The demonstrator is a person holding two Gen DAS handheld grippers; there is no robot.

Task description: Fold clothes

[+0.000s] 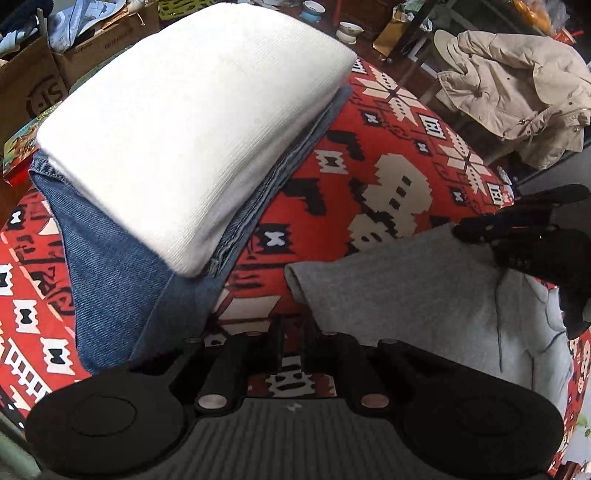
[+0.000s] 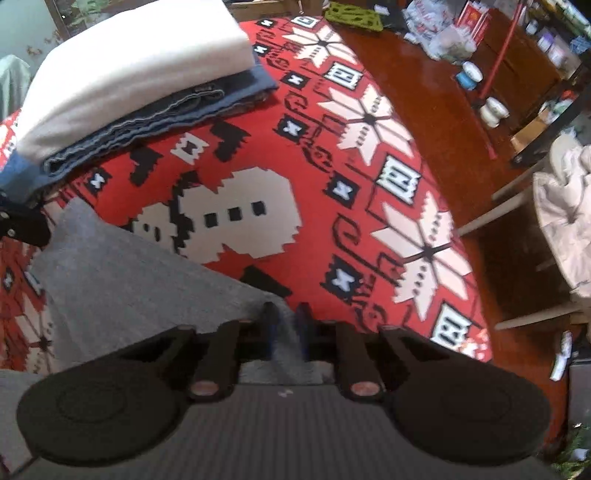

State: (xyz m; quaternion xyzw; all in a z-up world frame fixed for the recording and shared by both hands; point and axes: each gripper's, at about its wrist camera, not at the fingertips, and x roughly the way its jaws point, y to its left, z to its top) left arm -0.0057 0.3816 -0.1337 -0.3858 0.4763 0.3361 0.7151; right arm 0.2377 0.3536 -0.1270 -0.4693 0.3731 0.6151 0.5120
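Observation:
A grey garment (image 1: 406, 295) lies flat on a red patterned blanket (image 1: 351, 177). My left gripper (image 1: 293, 332) is shut at the garment's near left edge, which runs in under its right finger. In the right wrist view it shows at the far left edge (image 2: 37, 236), by the grey corner. My right gripper (image 2: 286, 321) is shut on a fold of the grey garment (image 2: 129, 273), with cloth bunched between its blue pads. The left wrist view shows this gripper (image 1: 465, 232) on the garment's right edge. A folded white garment (image 1: 192, 140) rests on folded blue jeans (image 1: 110, 266) to the left.
A beige jacket (image 1: 517, 85) hangs over a chair at the far right. Cardboard boxes (image 1: 29, 85) stand at the upper left, and bowls (image 1: 349, 31) sit on the wooden floor (image 2: 424, 74) beyond the blanket. A pale chair (image 2: 561, 206) stands right of the blanket's edge.

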